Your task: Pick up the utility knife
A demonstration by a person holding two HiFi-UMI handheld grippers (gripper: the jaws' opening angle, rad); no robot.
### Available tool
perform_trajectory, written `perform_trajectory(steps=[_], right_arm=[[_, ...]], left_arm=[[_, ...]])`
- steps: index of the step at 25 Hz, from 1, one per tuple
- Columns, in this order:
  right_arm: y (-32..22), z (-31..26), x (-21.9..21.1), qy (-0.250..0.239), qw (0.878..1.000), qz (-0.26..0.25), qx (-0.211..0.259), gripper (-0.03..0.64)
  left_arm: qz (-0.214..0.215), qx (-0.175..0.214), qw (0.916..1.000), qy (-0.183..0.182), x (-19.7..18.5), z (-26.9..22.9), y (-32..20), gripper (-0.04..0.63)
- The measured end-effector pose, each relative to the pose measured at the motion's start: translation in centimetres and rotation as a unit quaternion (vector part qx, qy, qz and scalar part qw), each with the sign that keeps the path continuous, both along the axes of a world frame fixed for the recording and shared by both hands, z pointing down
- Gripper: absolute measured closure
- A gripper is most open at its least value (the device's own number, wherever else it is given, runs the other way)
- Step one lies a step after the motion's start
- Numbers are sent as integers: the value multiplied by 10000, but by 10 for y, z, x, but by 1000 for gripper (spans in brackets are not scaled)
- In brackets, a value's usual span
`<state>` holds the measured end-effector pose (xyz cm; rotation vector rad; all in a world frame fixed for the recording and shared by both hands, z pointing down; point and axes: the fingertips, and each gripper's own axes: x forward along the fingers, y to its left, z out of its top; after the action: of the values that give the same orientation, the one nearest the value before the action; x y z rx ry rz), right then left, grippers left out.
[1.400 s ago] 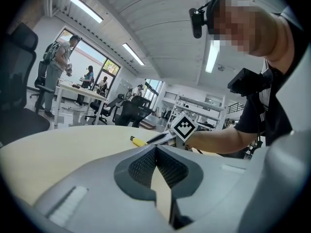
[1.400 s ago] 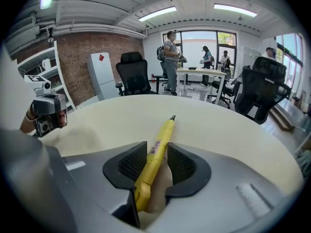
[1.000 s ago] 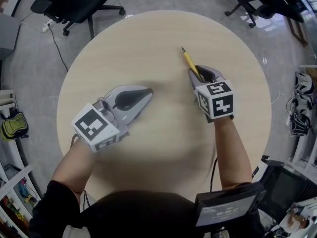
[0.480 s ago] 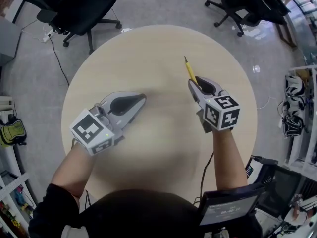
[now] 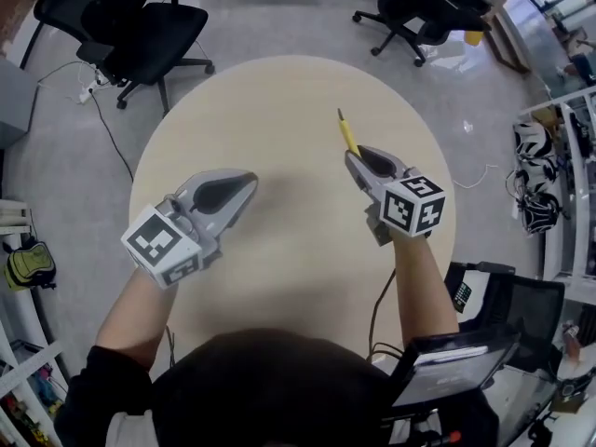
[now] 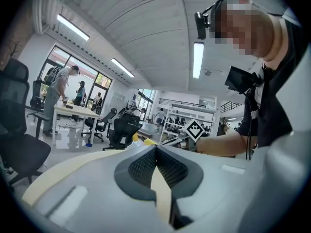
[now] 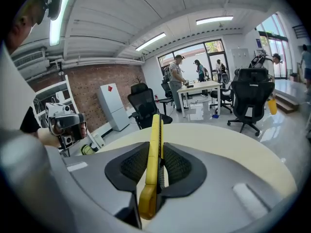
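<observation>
Over the round table (image 5: 279,101), right hand-held gripper (image 5: 354,155) clamps the utility knife (image 5: 348,136); left hand-held gripper (image 5: 248,178) is closed.

Head camera looks steeply down; the other two skim the table (image 5: 289,138).

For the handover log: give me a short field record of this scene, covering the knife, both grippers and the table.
utility knife: yellow, clamped between jaws, far end sticking out ahead
right gripper: shut on utility knife
left gripper: jaws together, empty
table: round, pale wood, under both grippers
</observation>
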<state>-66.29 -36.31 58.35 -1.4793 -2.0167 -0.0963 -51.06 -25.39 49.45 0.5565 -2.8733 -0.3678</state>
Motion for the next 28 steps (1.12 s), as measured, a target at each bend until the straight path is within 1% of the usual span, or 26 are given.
perform_trajectory(steps=[5,10,20,23,28], right_arm=[[-35,-40,30,-54,9998,62,-160,512],[-79,-73,61,-100,9993,212,-298,512],[-142,-123,133,-161,9979,329,-529,512],[-161,-137,150,-205,9974,352,-592,512],[-194,-159,182,-285,9956,402,-797,512]], left_arm=[[-16,-2,10000,-31,33,-30,-23,595],[139,-6,9999,-103,68,-58,-59,595],[322,-55,9990,-314,134,-107,-115,595],[440,-91,9984,-352,150,-119,-134,595],[517,-129,9975,-466,176,-136,-163,595]])
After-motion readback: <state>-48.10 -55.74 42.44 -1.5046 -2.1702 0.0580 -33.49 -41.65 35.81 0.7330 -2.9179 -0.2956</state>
